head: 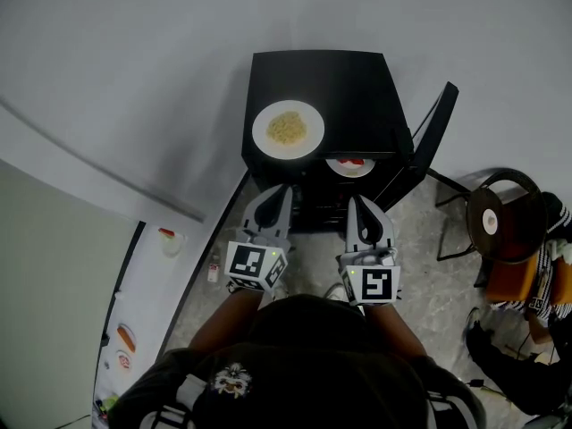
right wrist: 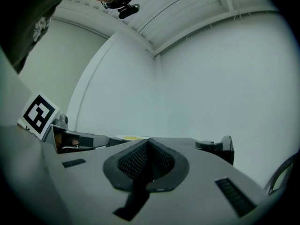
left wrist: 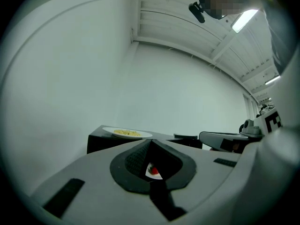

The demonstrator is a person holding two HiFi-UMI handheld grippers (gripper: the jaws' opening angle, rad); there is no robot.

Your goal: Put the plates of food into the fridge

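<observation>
A small black fridge (head: 349, 88) stands against the wall with its door (head: 427, 146) swung open to the right. On its top sits a white plate of yellow noodles (head: 288, 130), which the left gripper view catches too (left wrist: 127, 133). Inside, on a shelf, lies a white plate with red food (head: 349, 165), glimpsed between the left jaws (left wrist: 153, 171). My left gripper (head: 276, 195) and right gripper (head: 364, 206) hover side by side just in front of the open fridge, both shut and empty, pointing level at it.
A white counter (head: 147, 302) at lower left holds more small dishes of food (head: 170, 239). A dark round chair (head: 500, 217) and a seated person (head: 536, 284) are at the right. The floor is speckled grey.
</observation>
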